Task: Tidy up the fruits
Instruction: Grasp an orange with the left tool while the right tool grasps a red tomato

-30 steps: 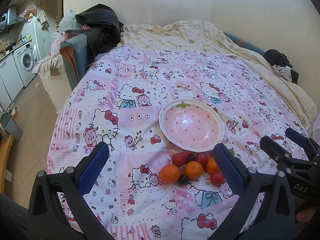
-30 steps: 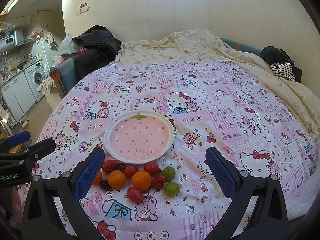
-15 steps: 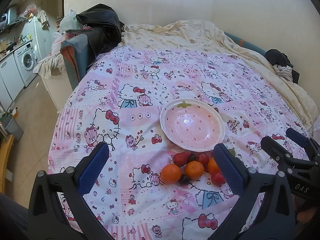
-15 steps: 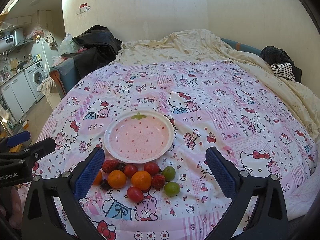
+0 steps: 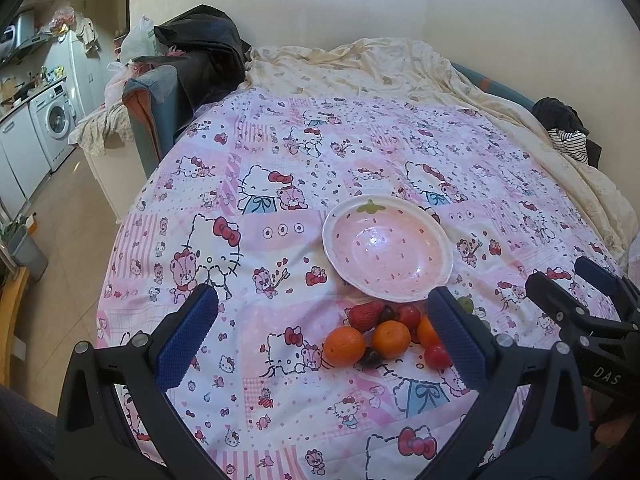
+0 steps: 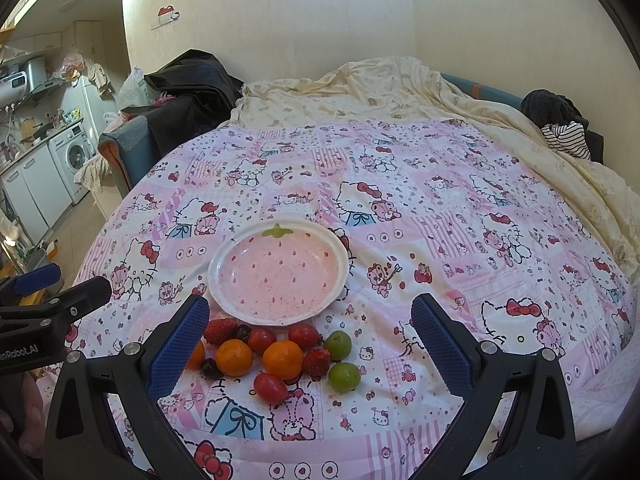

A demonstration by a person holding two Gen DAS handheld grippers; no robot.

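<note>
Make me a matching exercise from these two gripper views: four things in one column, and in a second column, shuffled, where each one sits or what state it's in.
Things:
1. strawberry plate
2. two green plums
3. left gripper
4. striped garment

Places or states:
A. open, holding nothing
B. empty, just behind the fruit pile
C. far right edge of the bed, by the wall
D. right end of the fruit pile

Pairs: 1-B, 2-D, 3-A, 4-C
</note>
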